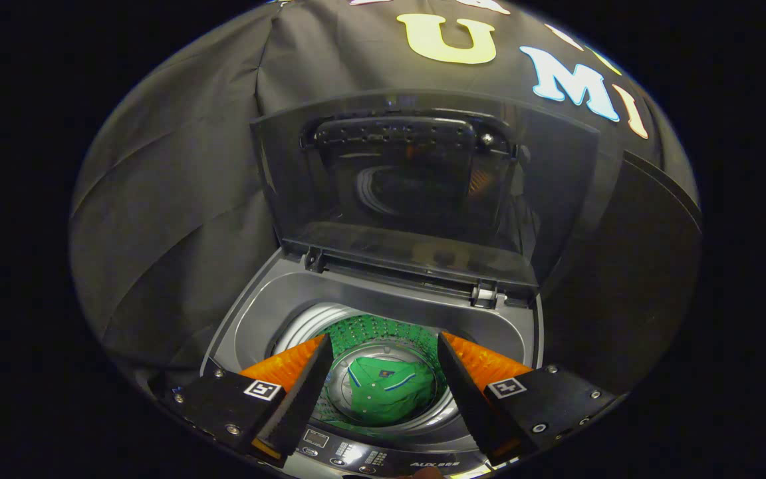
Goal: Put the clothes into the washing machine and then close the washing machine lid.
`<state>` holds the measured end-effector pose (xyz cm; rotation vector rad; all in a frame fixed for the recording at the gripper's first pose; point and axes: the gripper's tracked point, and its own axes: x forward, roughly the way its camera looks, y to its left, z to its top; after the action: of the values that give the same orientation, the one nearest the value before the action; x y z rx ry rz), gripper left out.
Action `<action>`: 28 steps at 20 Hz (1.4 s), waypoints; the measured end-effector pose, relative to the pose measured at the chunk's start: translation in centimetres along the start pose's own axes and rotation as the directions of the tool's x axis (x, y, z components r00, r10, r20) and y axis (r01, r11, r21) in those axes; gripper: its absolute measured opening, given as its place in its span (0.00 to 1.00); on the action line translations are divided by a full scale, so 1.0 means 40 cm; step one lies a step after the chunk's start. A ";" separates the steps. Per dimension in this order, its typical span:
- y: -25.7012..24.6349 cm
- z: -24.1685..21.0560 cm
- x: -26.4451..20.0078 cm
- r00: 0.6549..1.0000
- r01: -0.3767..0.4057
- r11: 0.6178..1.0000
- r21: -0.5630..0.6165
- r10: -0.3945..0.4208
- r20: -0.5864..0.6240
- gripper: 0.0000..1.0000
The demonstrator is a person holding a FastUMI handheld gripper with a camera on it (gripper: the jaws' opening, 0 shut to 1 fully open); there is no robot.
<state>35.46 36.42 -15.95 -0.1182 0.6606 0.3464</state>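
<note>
Black cloth hangs all around behind the machine, and we're looking down along our gripper [383,346] straight into the washing machine [383,313]. Our fingers are spread wide and they've got nothing between them but air, hovering above the drum opening. Down below, between the two fingers and well beneath them, the green garment [389,392] lies at the bottom of the drum [303,326], a collar and a pale stripe just visible. So by our reckoning the clothes part looks done.

Beyond the fingers the lid [423,193] stands up, tilted back on its hinges [483,293], with the dark handle moulding [396,133] near its top edge. It's a smoky see-through panel, and that's our next job, we'd judge: get up there and bring it down.

What could bite us? If we hook the lid off-centre it could twist on those hinges or slip off the fingers and slam. If we push at the glossy panel and not the edge, we may just slide. And close beneath us sits the control panel [356,456], so a low swing could press a button.
</note>
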 end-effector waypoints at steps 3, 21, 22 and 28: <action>0.004 0.064 -0.040 0.996 -0.001 1.000 -0.019 0.002 0.092 0.97; 0.008 0.442 -0.140 0.902 0.064 0.997 0.037 -0.073 0.426 0.96; 0.007 0.456 -0.132 0.902 0.069 0.996 0.050 -0.084 0.425 0.96; 0.004 0.537 -0.091 0.902 0.097 0.992 0.084 -0.124 0.414 0.96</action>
<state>45.18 40.19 3.16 -0.0192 0.2351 0.2303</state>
